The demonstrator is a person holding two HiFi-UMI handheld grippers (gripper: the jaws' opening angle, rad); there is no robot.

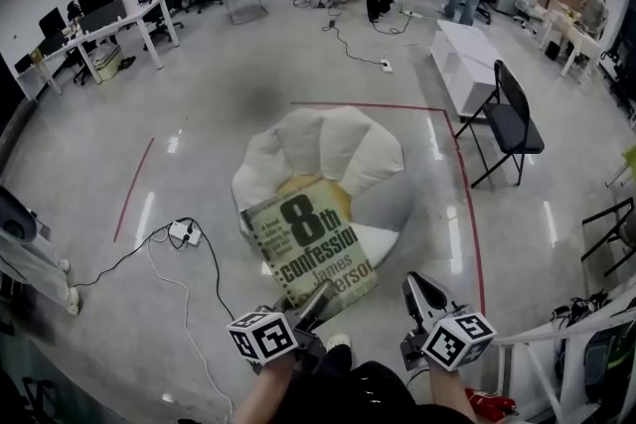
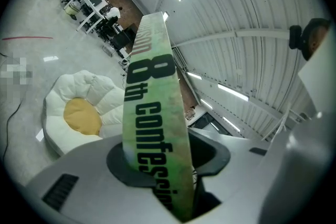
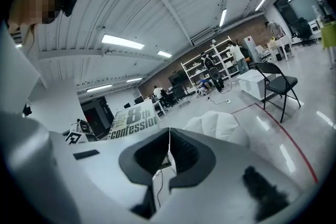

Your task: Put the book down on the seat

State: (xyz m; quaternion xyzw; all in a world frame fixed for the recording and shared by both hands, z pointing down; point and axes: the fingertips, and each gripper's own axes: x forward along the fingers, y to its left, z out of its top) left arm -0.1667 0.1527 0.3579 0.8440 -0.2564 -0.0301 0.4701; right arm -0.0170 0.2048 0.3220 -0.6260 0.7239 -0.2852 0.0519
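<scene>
The left gripper (image 1: 316,298), at the lower centre of the head view, is clamped on the lower edge of the book (image 1: 313,238). In the left gripper view the book's spine (image 2: 152,113) stands between the jaws. The book is held in the air, in the frame centre, overlapping the lower part of the white flower-shaped seat (image 1: 328,149). The right gripper (image 1: 422,293), lower right of centre, has its jaws together with nothing between them (image 3: 169,152).

Left gripper (image 1: 316,298) clamped on book (image 1: 313,238); right gripper (image 1: 419,288) jaws together, empty; forearms side by side.
</scene>
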